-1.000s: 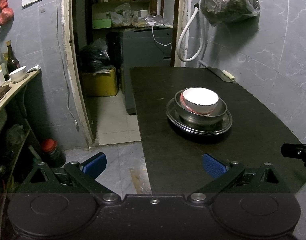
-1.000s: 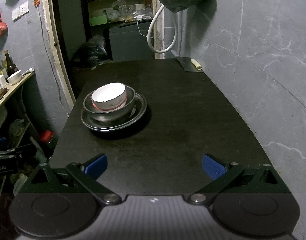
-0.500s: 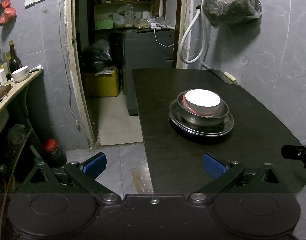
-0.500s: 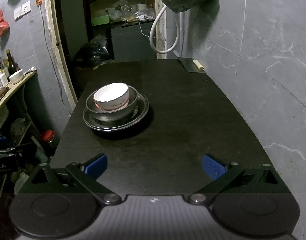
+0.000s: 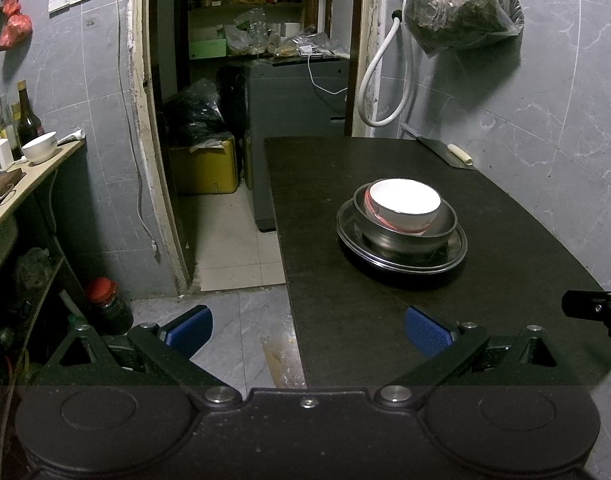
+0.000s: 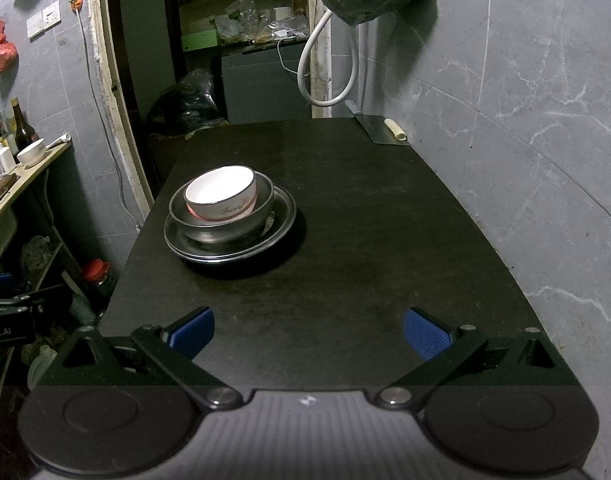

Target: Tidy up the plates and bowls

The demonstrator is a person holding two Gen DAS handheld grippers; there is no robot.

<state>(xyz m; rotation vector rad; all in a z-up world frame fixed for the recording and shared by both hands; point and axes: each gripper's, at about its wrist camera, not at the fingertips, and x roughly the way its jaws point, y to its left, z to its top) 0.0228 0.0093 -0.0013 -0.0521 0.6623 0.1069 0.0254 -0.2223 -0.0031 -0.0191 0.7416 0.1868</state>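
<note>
A white ceramic bowl (image 5: 404, 205) with a pink band sits inside a steel bowl (image 5: 405, 234), which sits on a steel plate (image 5: 453, 256) on the black table (image 5: 385, 320). The same stack shows in the right wrist view: white bowl (image 6: 221, 196), steel bowl (image 6: 225, 230), plate (image 6: 281, 220). My left gripper (image 5: 307, 330) is open and empty, held at the table's near left corner. My right gripper (image 6: 307, 330) is open and empty above the table's near edge (image 6: 305, 312), well short of the stack.
A cleaver (image 6: 379, 130) lies at the table's far right corner. A white hose (image 5: 379, 80) and a hanging bag (image 5: 463, 4) are on the right wall. A doorway (image 5: 245, 120) opens at the back. A side shelf (image 5: 21, 176) at left holds a white bowl and bottles.
Both grippers have drawn slightly back and up from the stack, which now looks a little farther away. The jaws stay open. The stack has not moved.
</note>
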